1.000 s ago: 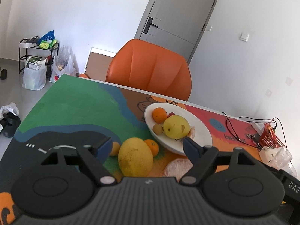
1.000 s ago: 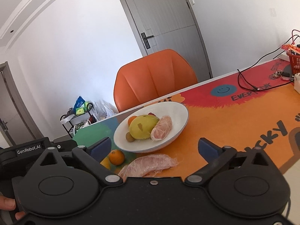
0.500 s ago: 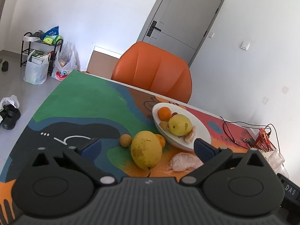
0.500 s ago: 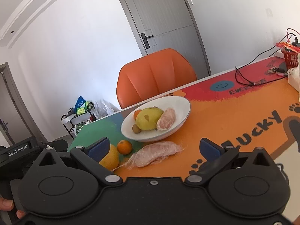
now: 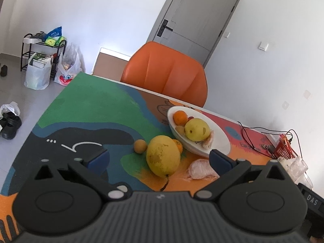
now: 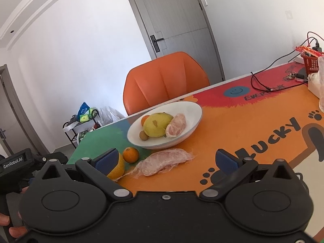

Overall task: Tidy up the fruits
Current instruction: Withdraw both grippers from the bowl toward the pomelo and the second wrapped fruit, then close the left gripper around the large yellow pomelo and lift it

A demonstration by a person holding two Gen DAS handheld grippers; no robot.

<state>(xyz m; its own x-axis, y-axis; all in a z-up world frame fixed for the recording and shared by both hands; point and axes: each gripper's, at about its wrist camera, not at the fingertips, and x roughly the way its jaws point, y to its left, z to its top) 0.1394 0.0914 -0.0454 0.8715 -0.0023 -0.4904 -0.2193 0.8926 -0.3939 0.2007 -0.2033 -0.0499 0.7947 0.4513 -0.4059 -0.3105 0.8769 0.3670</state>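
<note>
A white bowl [image 5: 219, 139] [image 6: 188, 111] holds a yellow fruit [image 5: 196, 129], an orange [image 5: 180, 117], a small brown fruit and a peeled segment [image 6: 177, 124]. In front of it on the table lie a big yellow pomelo [image 5: 163, 158], a small brown fruit [image 5: 140, 146], an orange [image 6: 131, 155] and a wrapped peeled segment [image 6: 164, 161]. My left gripper [image 5: 160, 159] is open wide, short of the pomelo and not touching it. My right gripper [image 6: 167, 159] is open too, just short of the wrapped segment. Its left finger hides part of the pomelo [image 6: 117, 169].
An orange chair [image 5: 166, 75] stands behind the table's far edge. Black cables [image 6: 263, 85], a red basket [image 5: 283, 147] and a clear plastic container [image 5: 295, 164] sit at the right end. Bags and a shelf [image 5: 40, 60] stand on the floor at left.
The left jaws spread wider around the pomelo and the gripper drew back from it, so the pomelo rests free on the table. The right gripper also backed away from the bowl.
</note>
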